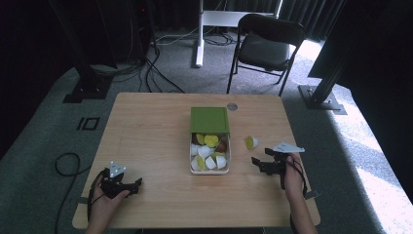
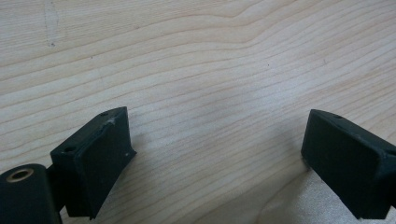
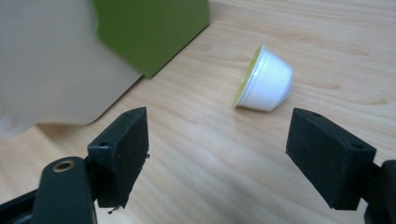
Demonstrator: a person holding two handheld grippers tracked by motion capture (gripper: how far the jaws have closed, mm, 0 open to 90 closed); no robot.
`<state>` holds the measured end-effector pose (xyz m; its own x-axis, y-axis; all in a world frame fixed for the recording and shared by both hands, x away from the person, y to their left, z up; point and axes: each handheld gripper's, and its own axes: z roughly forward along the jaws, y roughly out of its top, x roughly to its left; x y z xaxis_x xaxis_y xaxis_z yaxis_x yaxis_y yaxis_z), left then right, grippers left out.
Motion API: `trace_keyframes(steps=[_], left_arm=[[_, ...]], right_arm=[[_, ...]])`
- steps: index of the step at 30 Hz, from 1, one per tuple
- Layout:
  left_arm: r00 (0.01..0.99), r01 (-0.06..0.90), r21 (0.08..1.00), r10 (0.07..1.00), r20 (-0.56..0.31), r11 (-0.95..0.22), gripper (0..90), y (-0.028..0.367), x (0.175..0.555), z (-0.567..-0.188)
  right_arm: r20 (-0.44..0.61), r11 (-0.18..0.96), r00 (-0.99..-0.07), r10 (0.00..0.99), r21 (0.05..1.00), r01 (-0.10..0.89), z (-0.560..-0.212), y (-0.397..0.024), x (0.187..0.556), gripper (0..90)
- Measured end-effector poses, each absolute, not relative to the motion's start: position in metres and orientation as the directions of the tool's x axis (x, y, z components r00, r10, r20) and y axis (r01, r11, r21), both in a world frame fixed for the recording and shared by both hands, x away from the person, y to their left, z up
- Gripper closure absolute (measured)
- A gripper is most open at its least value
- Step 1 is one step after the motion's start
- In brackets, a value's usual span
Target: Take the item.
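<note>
A white box point(image 1: 209, 170) with a green lid point(image 1: 209, 120) slid half back stands at the table's middle and holds several white cups with yellow or brown tops. One loose white cup with a yellow top point(image 1: 251, 142) point(image 3: 265, 81) lies on its side to the right of the box. My right gripper point(image 1: 261, 163) point(image 3: 215, 154) is open just short of that cup, nothing between its jaws. My left gripper point(image 1: 132, 184) point(image 2: 215, 163) rests open at the near left of the table over bare wood.
The wooden table point(image 1: 146, 131) has a small round metal disc point(image 1: 232, 106) near its far edge. A black folding chair point(image 1: 268, 46) and a white desk leg point(image 1: 198, 34) stand beyond the table. Cables point(image 1: 68, 163) trail on the carpet at the left.
</note>
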<state>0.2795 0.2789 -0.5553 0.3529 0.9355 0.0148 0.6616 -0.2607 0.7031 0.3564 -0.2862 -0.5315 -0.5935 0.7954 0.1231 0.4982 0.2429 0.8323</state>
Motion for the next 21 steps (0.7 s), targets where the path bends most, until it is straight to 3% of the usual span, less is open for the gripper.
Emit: trace_keyframes(steps=[6,13,21], left_arm=[[0.354,0.662,0.703,0.935,0.016,-0.262,9.5,0.279,0.28,-0.555],[0.353,0.661,0.703,0.935,0.016,-0.262,9.5,0.279,0.28,-0.555],[0.354,0.661,0.703,0.935,0.016,-0.262,9.5,0.279,0.28,-0.555]], right_arm=[[0.119,0.319,-0.687,0.717,0.82,0.476,-0.536,-0.289,0.345,20.9],[0.123,0.362,-0.73,0.672,0.806,0.469,-0.541,-0.292,0.337,22.3],[0.09,0.45,-0.827,0.555,0.803,0.39,-0.548,-0.291,0.326,21.7]])
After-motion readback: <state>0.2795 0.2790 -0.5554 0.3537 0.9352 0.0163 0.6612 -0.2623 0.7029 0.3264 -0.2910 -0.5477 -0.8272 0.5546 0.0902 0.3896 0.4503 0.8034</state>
